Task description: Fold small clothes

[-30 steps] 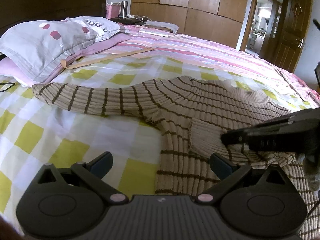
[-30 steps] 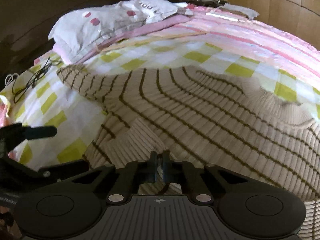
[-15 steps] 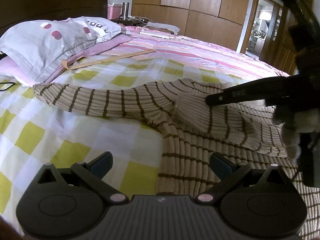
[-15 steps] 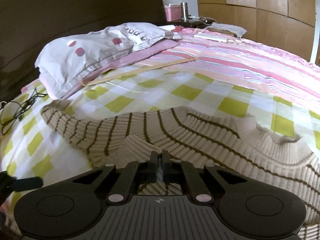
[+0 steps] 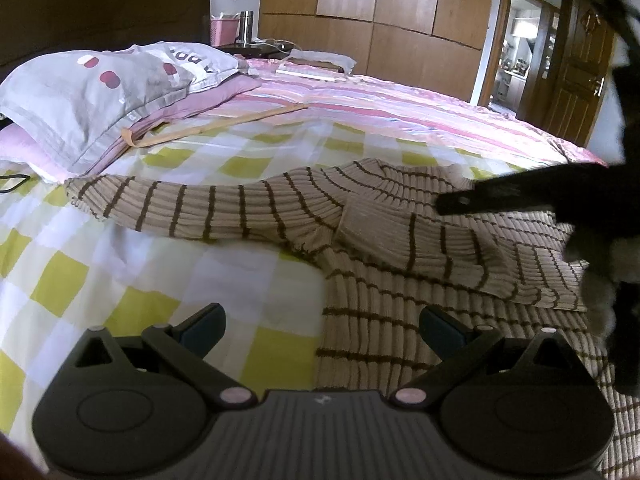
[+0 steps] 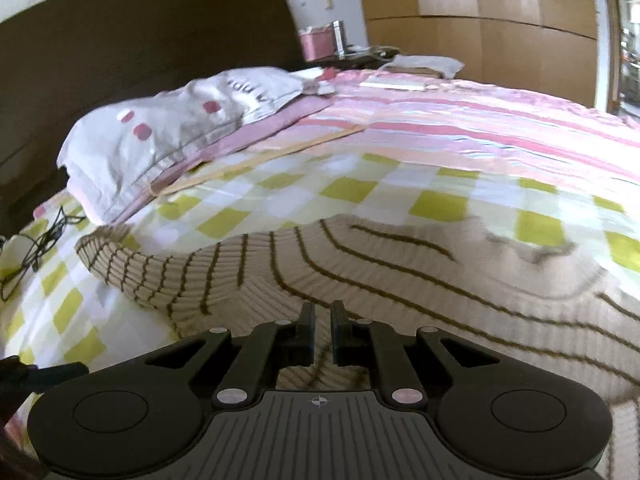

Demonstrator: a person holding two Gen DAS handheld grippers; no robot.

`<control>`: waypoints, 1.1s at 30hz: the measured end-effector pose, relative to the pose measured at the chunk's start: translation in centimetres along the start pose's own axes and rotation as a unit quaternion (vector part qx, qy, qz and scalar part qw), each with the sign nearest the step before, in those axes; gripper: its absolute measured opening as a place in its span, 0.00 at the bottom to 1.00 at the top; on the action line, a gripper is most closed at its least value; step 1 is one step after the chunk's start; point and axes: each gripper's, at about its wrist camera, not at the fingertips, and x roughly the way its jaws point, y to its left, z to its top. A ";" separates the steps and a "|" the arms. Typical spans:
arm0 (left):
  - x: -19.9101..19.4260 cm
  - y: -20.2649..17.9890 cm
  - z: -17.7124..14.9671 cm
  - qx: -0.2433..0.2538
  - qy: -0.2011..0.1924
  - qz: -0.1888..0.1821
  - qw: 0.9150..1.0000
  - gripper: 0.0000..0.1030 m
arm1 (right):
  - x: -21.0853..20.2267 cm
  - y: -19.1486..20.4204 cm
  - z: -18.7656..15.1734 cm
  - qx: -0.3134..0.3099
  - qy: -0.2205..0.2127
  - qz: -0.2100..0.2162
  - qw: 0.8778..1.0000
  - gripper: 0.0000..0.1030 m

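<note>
Beige ribbed knit sweater with thin brown stripes [image 5: 400, 240] lies spread on the yellow-and-white checked bedsheet [image 5: 120, 280], filling the centre and right of the left wrist frame, one sleeve stretched toward the left edge and the other sleeve folded across the body, its plain cuff near the centre. We hold the left gripper [image 5: 322, 326] low at the bottom of that frame, its blue-padded fingers [image 5: 204, 322] wide apart and closed on nothing, one over bare sheet and one over the sweater's lower hem. Our right gripper [image 6: 320, 330] shows at the bottom centre of the right wrist frame, its black fingers [image 6: 306, 332] drawn almost together with a narrow gap left between them; knit fabric lies right under and behind them, but we cannot tell whether any is pinched. From the left wrist view the same right gripper enters at the right edge as a dark bar hovering just above the folded sleeve. At the upper left of both frames a grey pillow with red spots [image 5: 92, 88] rests on a pink one, before a dark wooden headboard [image 6: 140, 40]. A pink striped quilt [image 5: 400, 116] covers the bed's far half, with wooden wardrobe doors [image 5: 380, 12] behind it.
</note>
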 end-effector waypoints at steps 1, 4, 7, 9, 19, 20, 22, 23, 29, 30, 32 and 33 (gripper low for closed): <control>0.0 0.0 0.0 0.000 -0.002 -0.001 1.000 1.00 | -0.5 -0.2 -0.3 0.004 -0.002 -0.004 1.000 0.11; -0.2 0.1 0.0 -0.001 -0.008 -0.005 1.000 1.00 | -1.8 -0.7 -1.8 0.008 -0.009 -0.018 1.000 0.11; -0.2 0.0 -0.1 0.000 -0.013 -0.004 1.000 1.00 | -1.7 -0.7 -3.3 0.016 0.010 -0.013 1.000 0.11; -0.1 0.0 -0.1 0.001 -0.013 -0.001 1.000 1.00 | -0.8 -0.4 -4.2 0.006 0.036 -0.019 0.999 0.11; 0.3 1.3 0.2 -0.023 -0.016 0.017 0.999 1.00 | -0.4 1.3 -5.0 0.010 0.027 -0.013 0.999 0.11; 0.3 1.5 0.2 -0.025 -0.017 0.020 0.999 1.00 | -0.4 1.5 -5.2 0.005 0.021 -0.016 1.000 0.11; 0.4 1.9 0.4 -0.031 -0.020 0.026 0.999 1.00 | -0.7 1.8 -5.2 0.009 0.013 -0.019 1.000 0.11; 0.4 2.2 0.5 -0.035 -0.020 0.029 0.999 1.00 | -0.9 1.7 -5.3 0.016 0.009 -0.016 1.000 0.11; 0.6 4.3 1.0 -0.072 -0.026 0.048 0.996 1.00 | -1.0 1.5 -5.3 0.041 -0.010 -0.016 0.999 0.11; 0.7 4.6 1.1 -0.074 -0.028 0.054 0.995 1.00 | -0.8 1.6 -5.2 0.041 -0.008 -0.015 0.999 0.11; 0.8 5.4 1.4 -0.082 -0.034 0.070 0.994 1.00 | -0.2 1.9 -5.3 0.036 -0.003 -0.021 0.999 0.11; 0.9 6.0 1.6 -0.088 -0.037 0.079 0.992 1.00 | -0.2 2.1 -5.4 0.035 -0.005 -0.022 0.999 0.11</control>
